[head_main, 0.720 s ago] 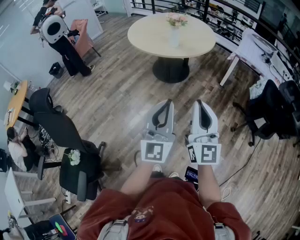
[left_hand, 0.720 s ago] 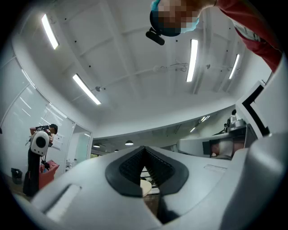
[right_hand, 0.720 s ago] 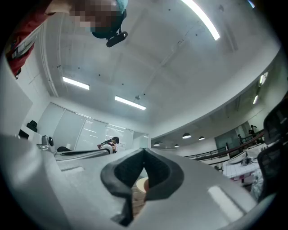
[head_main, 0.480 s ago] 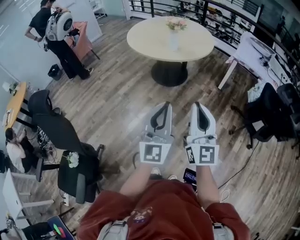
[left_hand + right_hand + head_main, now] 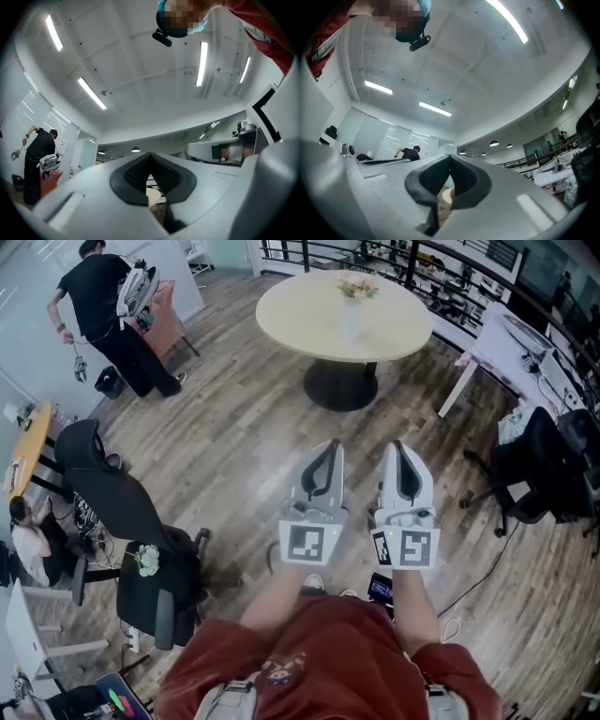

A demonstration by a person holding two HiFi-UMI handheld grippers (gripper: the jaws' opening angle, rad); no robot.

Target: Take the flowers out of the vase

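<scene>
Left tool and right tool are both closed and empty; the flowers look light and crushable, so I'd pinch the stems just above the vase.

A round pale table stands on a dark pedestal base at the far side of the plank floor. Over by the left wall a person in black bends forward. Nearer, a black office chair sits beside a yellow desk. To the right there's a white table and another dark chair. A dark railing runs behind. Strip lights glow on the white ceiling.
</scene>
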